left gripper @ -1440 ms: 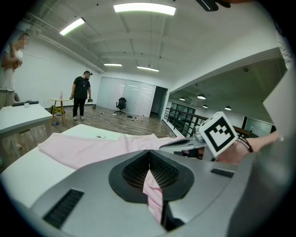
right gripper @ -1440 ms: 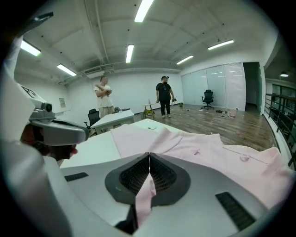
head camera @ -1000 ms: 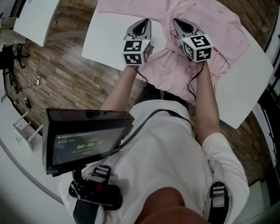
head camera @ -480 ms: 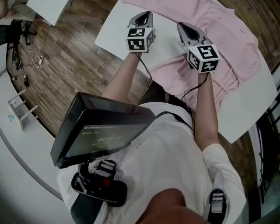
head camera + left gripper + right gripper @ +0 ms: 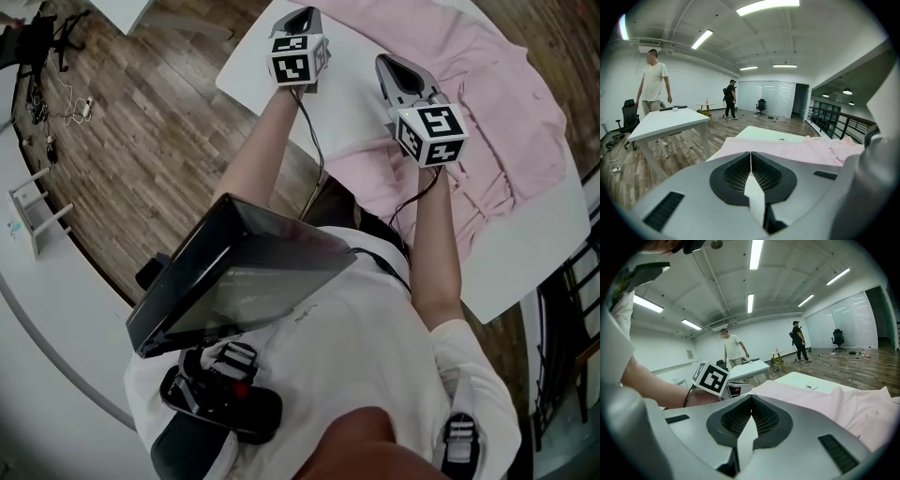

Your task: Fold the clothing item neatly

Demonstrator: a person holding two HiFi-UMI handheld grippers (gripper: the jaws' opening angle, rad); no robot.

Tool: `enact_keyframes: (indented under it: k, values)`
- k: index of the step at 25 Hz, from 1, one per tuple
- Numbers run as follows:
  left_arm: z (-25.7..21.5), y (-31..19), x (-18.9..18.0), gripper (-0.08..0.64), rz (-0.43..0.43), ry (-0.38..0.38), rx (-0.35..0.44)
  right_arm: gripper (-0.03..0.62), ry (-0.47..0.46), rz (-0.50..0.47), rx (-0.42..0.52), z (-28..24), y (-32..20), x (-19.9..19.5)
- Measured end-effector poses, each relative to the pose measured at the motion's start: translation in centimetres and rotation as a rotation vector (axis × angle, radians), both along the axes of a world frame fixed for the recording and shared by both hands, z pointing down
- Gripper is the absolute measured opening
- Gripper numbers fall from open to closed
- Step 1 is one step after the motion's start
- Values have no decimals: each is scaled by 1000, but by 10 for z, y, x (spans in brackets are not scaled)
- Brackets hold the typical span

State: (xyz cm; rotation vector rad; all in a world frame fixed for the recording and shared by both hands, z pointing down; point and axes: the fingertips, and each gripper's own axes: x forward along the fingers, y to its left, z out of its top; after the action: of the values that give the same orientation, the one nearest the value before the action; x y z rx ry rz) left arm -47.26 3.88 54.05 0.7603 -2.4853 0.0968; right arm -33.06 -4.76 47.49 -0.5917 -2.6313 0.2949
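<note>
Holding both grippers shut at the near side of the table, with the shirt lying spread out ahead

So the left gripper (image 5: 303,15) had its jaws pressed together pad to pad, and it sat over the bare near-left corner of the white table (image 5: 251,73), just beside the left edge of the pink shirt (image 5: 492,98). The right gripper (image 5: 386,64) was squeezed closed too. It hung above the rumpled near part of the shirt, but I couldn't tell if it was touching. The shirt lay on the table, stretched away from the person and wrinkly toward the near edge. A dark tablet (image 5: 239,281) sat at the person's chest, with the wooden floor (image 5: 141,150) off to the left. Further back, a person in a white tee (image 5: 654,79) stood by another table (image 5: 668,123).
</note>
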Motion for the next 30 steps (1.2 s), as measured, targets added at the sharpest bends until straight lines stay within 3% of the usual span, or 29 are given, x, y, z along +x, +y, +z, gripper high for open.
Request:
enact_keyframes:
  k: [5,11,26,30]
  values:
    - [12,17,-28,6,-45,25,0,3,5,-34,6,2,14,-7]
    - [30,36,-48,98,-112,58,-31,3,11,-41,-1,7,20,-11]
    - [56,43,-75,103,-185,155,-59,3,23,-33,6,12,16,-10]
    - [63,41,-75,101,-184,182,-123,3,24,-27,6,12,13,-9]
